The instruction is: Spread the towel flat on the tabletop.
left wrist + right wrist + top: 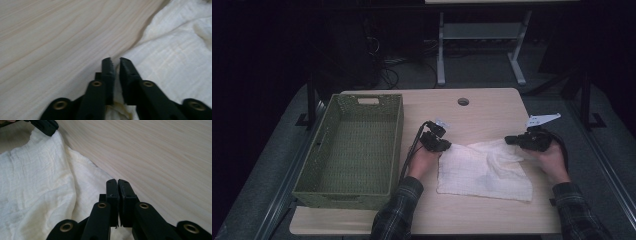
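While both tools pinch the white cloth (484, 170), left tool (115, 65) and right tool (117, 185) are nearly closed.

My left gripper (443, 145) sits low in front of my left hand (424, 161), jaws nearly together with a thin gap at the tips. My right gripper (511, 140), held in my right hand (553, 161), points leftward, its jaws pressed fully together.

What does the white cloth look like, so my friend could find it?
Look at the pale wooden table. Right of the green basket, between the two hands, lies the cloth. It is white, crinkly and partly spread out, the one soft thing there.
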The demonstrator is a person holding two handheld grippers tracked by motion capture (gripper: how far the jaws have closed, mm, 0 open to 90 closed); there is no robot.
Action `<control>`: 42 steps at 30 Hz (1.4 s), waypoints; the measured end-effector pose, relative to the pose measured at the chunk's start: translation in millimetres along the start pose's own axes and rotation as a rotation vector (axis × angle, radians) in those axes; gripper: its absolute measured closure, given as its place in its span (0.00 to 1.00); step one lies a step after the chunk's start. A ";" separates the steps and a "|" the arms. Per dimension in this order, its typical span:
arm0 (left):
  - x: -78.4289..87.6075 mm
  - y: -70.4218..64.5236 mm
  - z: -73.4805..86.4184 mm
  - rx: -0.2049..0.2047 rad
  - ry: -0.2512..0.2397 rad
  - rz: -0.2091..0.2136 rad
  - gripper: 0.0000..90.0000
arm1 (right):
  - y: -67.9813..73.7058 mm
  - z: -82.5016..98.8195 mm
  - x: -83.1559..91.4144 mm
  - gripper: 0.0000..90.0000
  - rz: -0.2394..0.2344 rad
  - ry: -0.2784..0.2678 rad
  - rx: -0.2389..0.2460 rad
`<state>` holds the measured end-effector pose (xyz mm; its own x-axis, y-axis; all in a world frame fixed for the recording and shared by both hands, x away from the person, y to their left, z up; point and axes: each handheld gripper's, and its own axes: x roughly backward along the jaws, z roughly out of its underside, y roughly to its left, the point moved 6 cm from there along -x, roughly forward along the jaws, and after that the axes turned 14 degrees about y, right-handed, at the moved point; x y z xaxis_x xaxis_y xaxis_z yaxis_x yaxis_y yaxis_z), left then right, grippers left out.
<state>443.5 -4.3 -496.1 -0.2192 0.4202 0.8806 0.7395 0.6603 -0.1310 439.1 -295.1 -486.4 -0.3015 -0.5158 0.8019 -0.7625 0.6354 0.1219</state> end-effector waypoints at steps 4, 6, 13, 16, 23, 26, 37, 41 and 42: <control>13.6 -10.1 -0.4 -0.028 -0.038 0.003 0.97 | -0.5 0.4 0.3 0.97 0.001 -0.006 0.004; 19.4 -16.5 0.1 -0.037 -0.052 0.006 0.97 | -0.5 0.7 0.9 0.97 0.000 -0.002 0.003; 35.3 -61.4 20.7 -0.147 -0.041 0.038 0.97 | -2.3 3.7 3.3 0.97 0.009 -0.010 -0.010; 34.3 -82.2 39.3 -0.183 0.000 0.091 0.97 | -3.3 5.9 4.3 0.97 0.014 -0.009 -0.019; 24.5 -93.3 62.3 -0.192 0.044 0.135 0.89 | -3.5 6.7 3.2 0.97 0.015 -0.008 -0.021; 32.7 -81.2 55.5 -0.166 0.003 0.079 0.76 | -2.6 6.7 2.1 0.97 0.018 -0.004 -0.016; 29.6 -19.1 36.0 0.025 -0.027 -0.091 0.72 | -2.1 7.1 0.8 0.97 0.018 0.004 -0.015; 22.0 -16.5 39.8 0.042 -0.011 -0.061 0.72 | -2.9 8.2 -0.3 0.97 0.020 0.007 -0.016; 21.2 -16.5 40.8 0.029 0.005 -0.061 0.72 | -2.9 8.4 -0.9 0.97 0.018 0.008 -0.018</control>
<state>400.7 19.1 -493.9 -0.2604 0.3754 0.8896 0.7062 0.7023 -0.0896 436.7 -301.3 -492.3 -0.3106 -0.4991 0.8090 -0.7464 0.6550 0.1175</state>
